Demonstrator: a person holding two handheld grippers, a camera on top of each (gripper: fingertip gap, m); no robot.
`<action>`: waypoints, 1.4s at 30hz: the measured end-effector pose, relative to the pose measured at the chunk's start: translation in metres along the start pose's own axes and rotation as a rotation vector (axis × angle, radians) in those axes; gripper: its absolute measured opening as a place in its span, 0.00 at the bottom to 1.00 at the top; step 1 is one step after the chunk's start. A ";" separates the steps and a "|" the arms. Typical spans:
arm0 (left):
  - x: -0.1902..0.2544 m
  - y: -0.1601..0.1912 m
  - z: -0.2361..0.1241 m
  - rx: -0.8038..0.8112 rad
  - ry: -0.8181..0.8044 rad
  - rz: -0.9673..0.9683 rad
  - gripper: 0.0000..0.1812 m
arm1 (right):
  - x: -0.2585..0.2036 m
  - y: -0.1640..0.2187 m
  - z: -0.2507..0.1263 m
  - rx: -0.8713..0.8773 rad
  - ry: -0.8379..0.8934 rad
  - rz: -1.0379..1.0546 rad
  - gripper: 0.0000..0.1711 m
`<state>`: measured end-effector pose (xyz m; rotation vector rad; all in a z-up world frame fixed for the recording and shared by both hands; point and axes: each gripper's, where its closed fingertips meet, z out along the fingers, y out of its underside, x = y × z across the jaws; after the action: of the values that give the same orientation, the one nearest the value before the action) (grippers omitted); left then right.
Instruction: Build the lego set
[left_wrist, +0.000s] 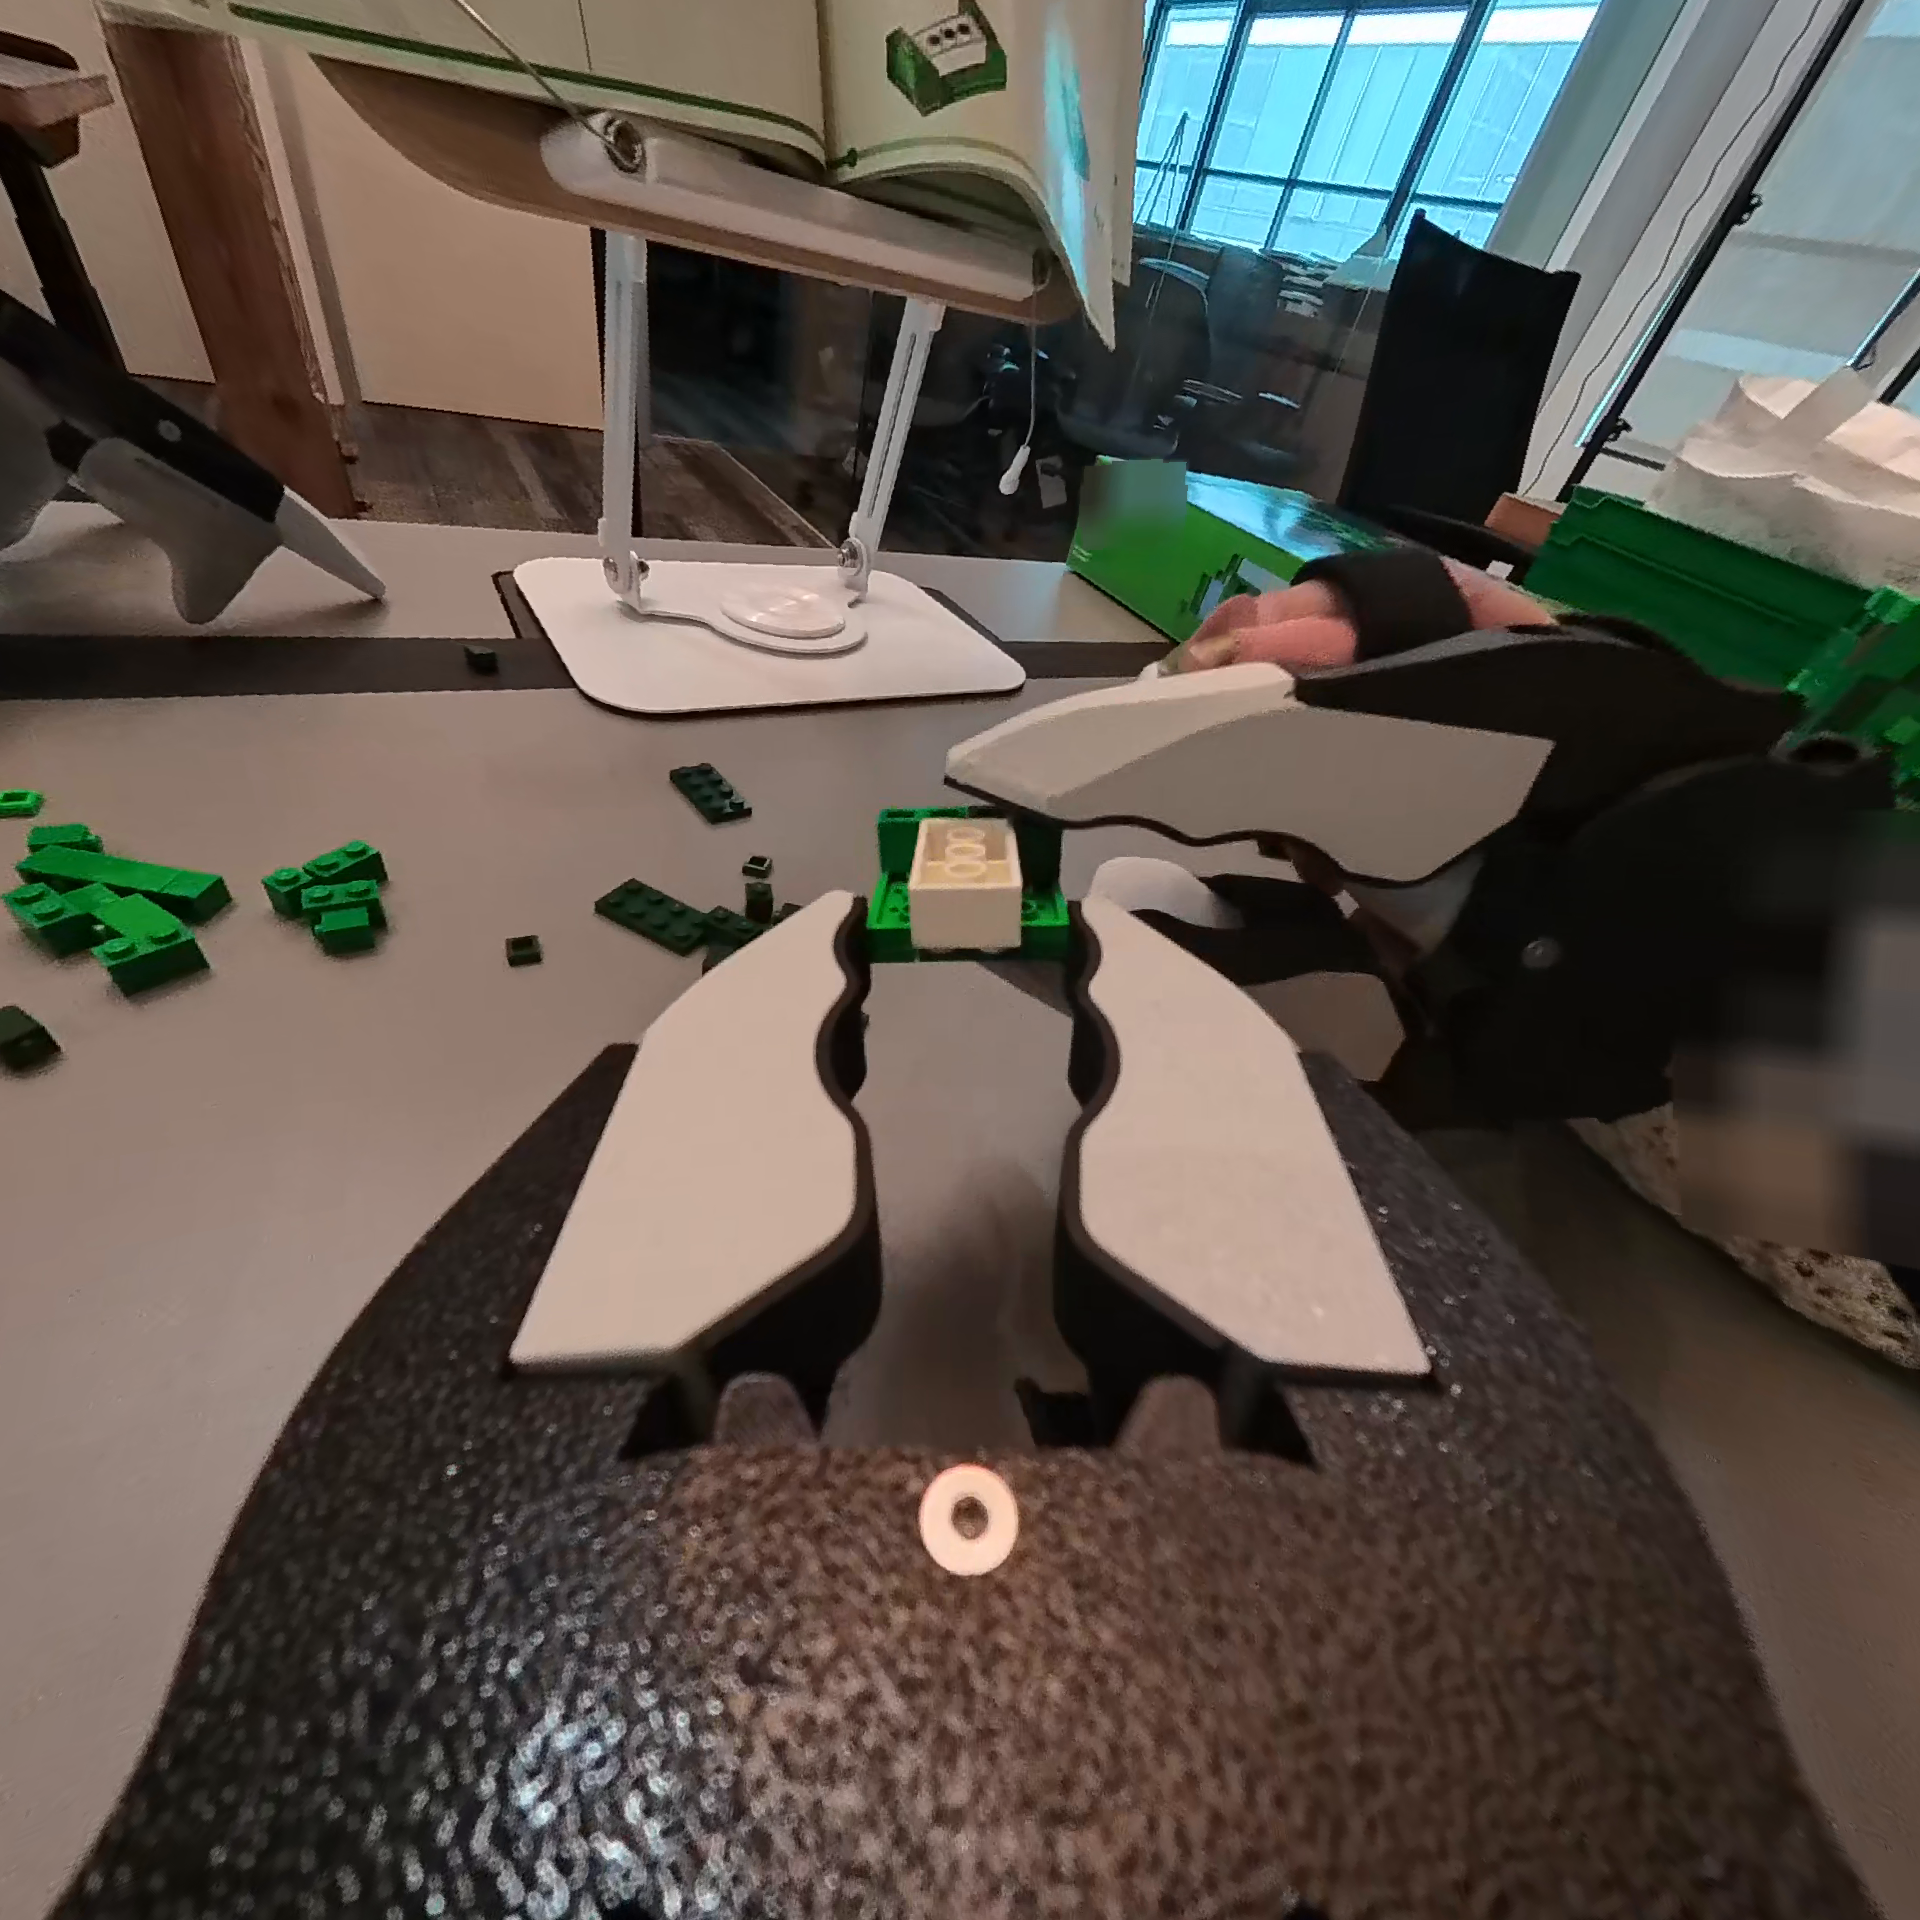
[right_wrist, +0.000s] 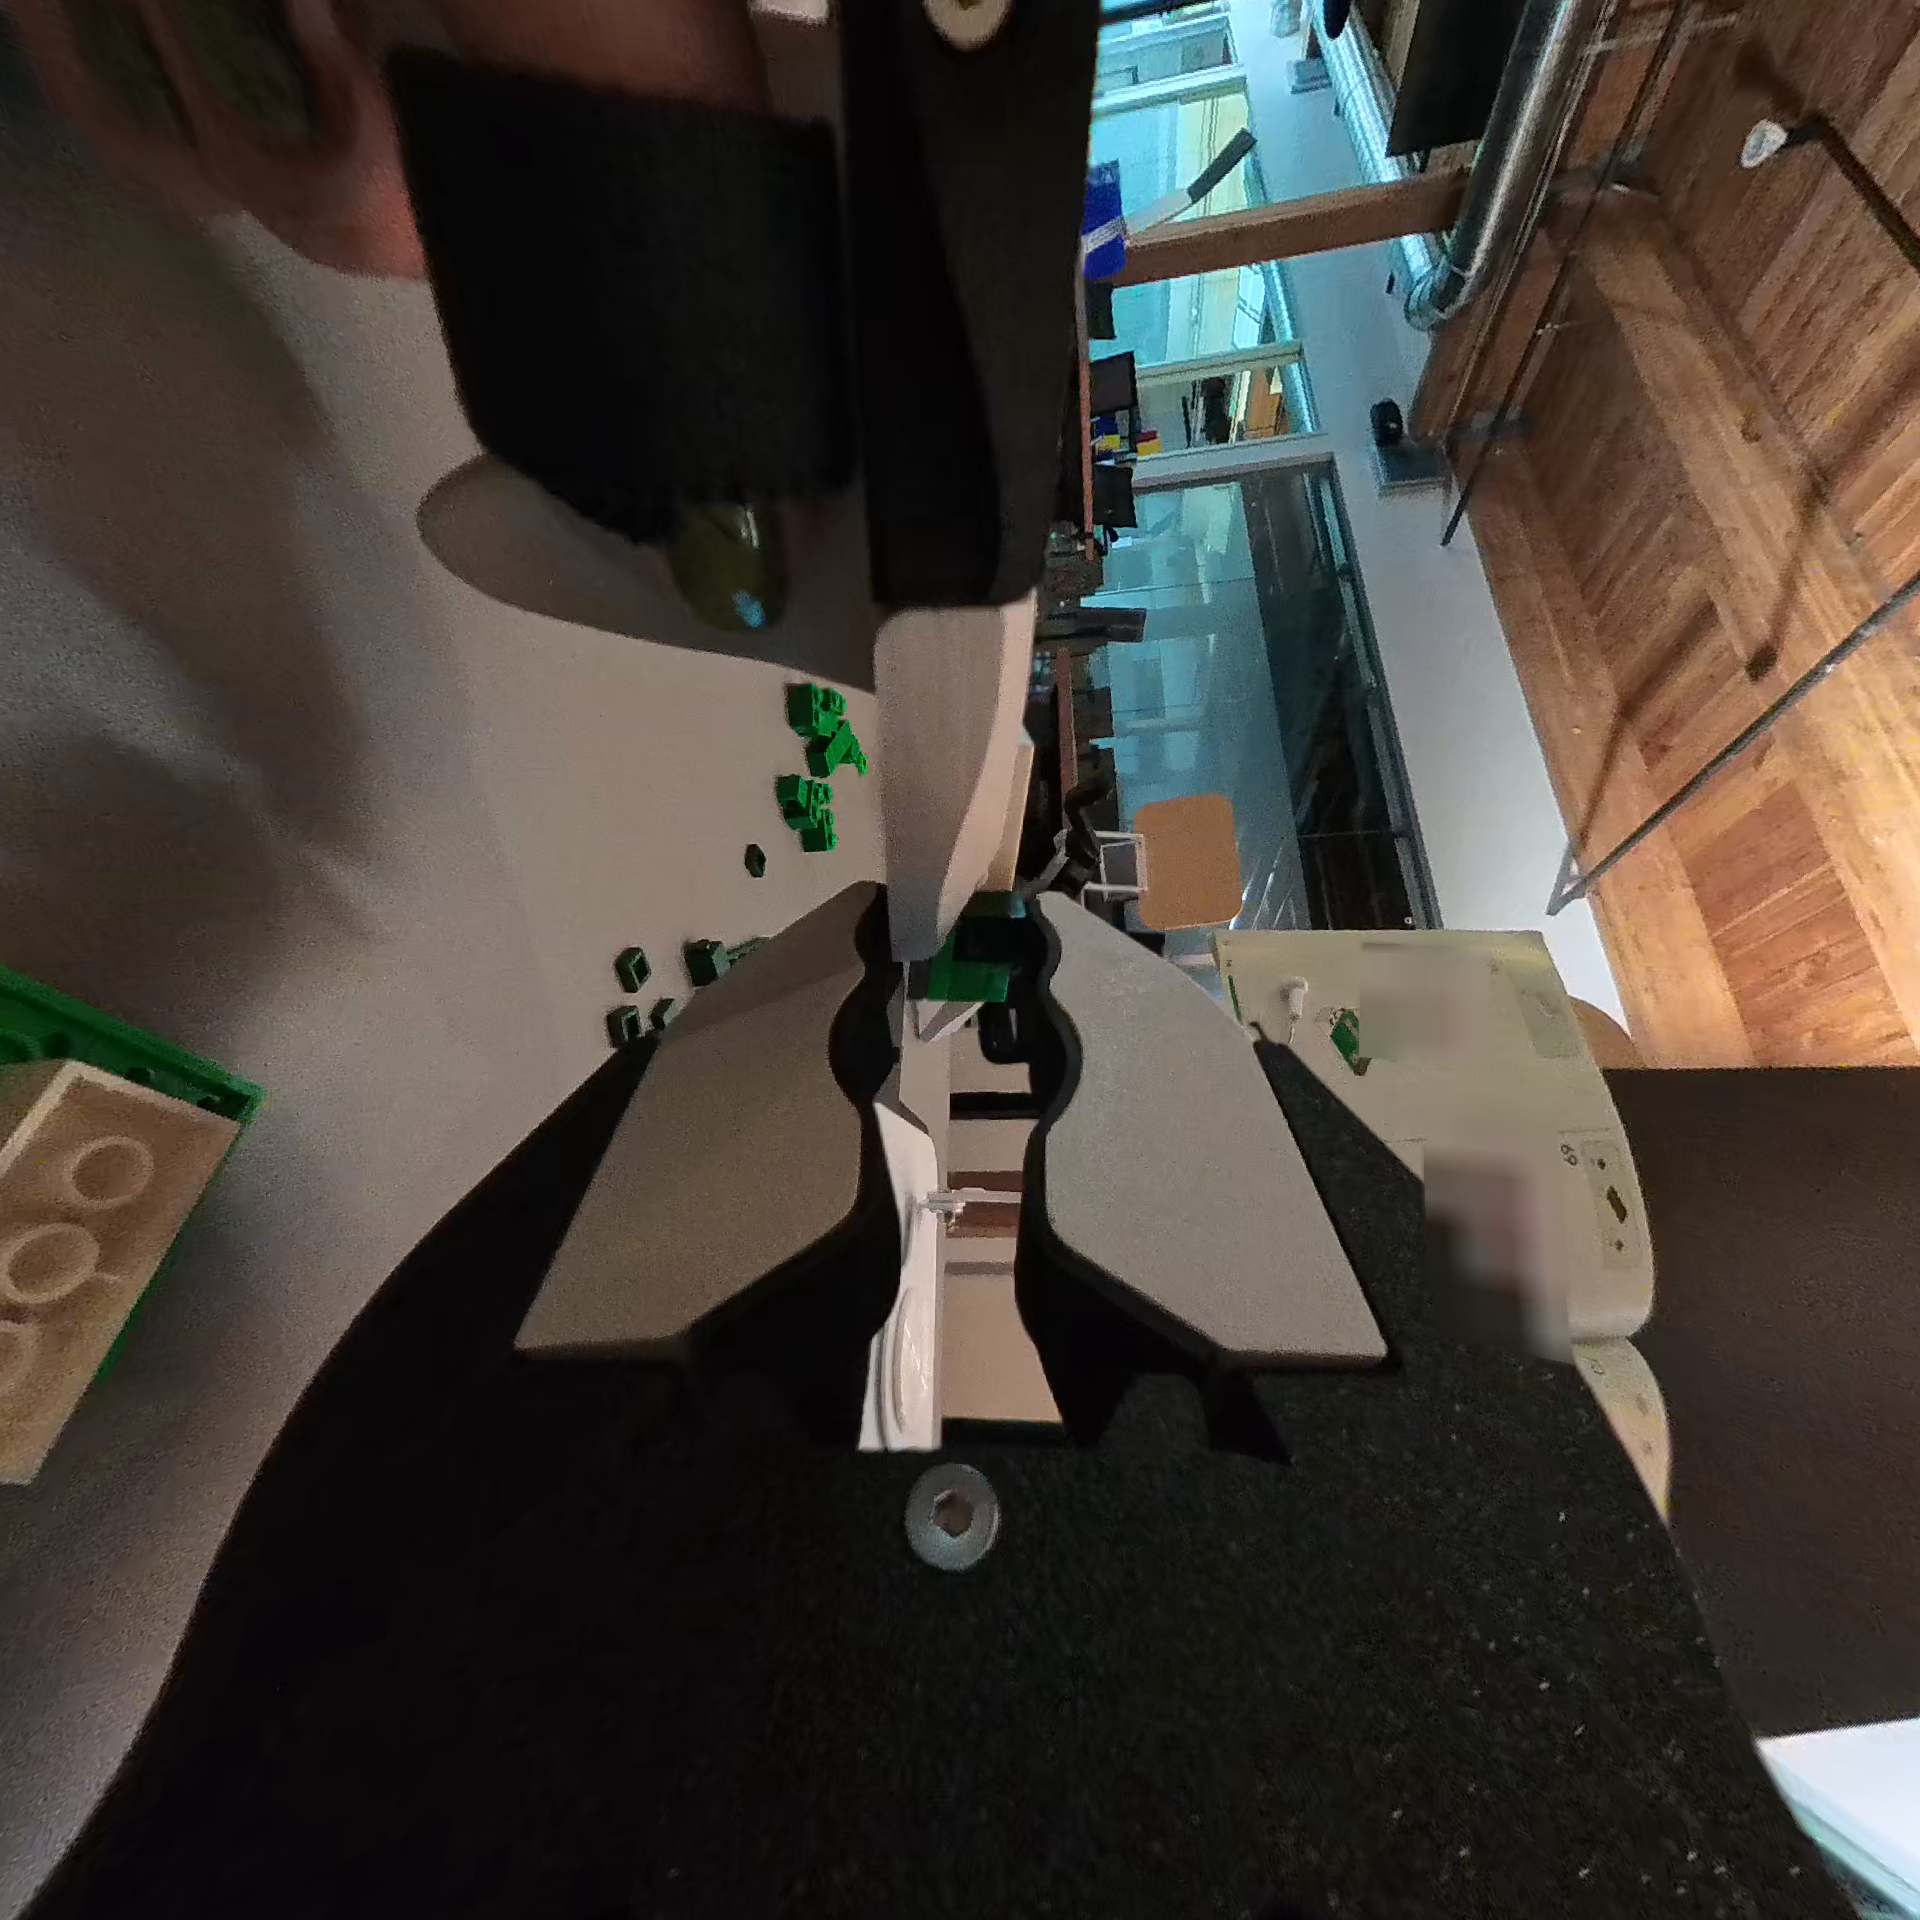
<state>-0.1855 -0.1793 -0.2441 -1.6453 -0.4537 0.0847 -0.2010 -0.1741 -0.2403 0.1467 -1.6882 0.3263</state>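
Left wrist view: left gripper (left_wrist: 966, 925) at 6 o'clock, two white-faced fingers (left_wrist: 727, 1122) narrowed onto a small bright-green lego assembly (left_wrist: 894, 920) at frame centre, tips pressed to both its sides. Seated in that assembly, a cream-white rectangular brick (left_wrist: 964, 881), underside tubes facing up. Coming in from 3 o'clock, the right gripper (left_wrist: 1049, 821), turned on its side, upper white finger lying over the assembly's rear edge; a hand (left_wrist: 1351, 613) strapped in black behind it. Scattered on the grey counter (left_wrist: 312, 1143) toward 9 o'clock, a heap of bright-green lego bricks (left_wrist: 114, 904); nearer centre, dark-green studded plates (left_wrist: 665, 920) and small dark single pieces. At 12 o'clock, a white folding book stand (left_wrist: 769, 634) carrying an open instruction booklet (left_wrist: 935, 104). At 2 o'clock, a green lego box (left_wrist: 1226, 551).

Right wrist view: frame rolled sideways, counter running along the 9 o'clock side. Right gripper (right_wrist: 961, 961) set narrow around the small green assembly (right_wrist: 971, 971) at centre; cannot tell whether the pads actually bite on it. Descending from 12 o'clock, a white finger of the left gripper (right_wrist: 940, 790), meeting the same assembly. Loose green bricks (right_wrist: 821, 769) at 11 o'clock. At 8 o'clock, very close and blurred, the cream brick in its green frame (right_wrist: 73, 1236). At 3 o'clock, the booklet (right_wrist: 1455, 1091) on its stand.
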 end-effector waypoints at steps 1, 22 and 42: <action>0.000 0.000 0.000 0.000 -0.001 0.000 0.20 | 0.000 0.000 0.000 -0.004 0.001 0.005 0.13; -0.004 -0.009 -0.007 -0.005 -0.009 0.312 0.31 | -0.014 0.008 -0.002 -0.063 -0.222 0.234 0.11; 0.002 0.028 -0.010 -0.186 0.026 0.926 0.10 | -0.044 -0.005 -0.014 -0.061 -0.477 0.241 0.11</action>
<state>-0.1739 -0.1900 -0.2690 -1.9189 0.3626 0.7214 -0.1800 -0.1783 -0.2813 -0.0301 -2.1931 0.4438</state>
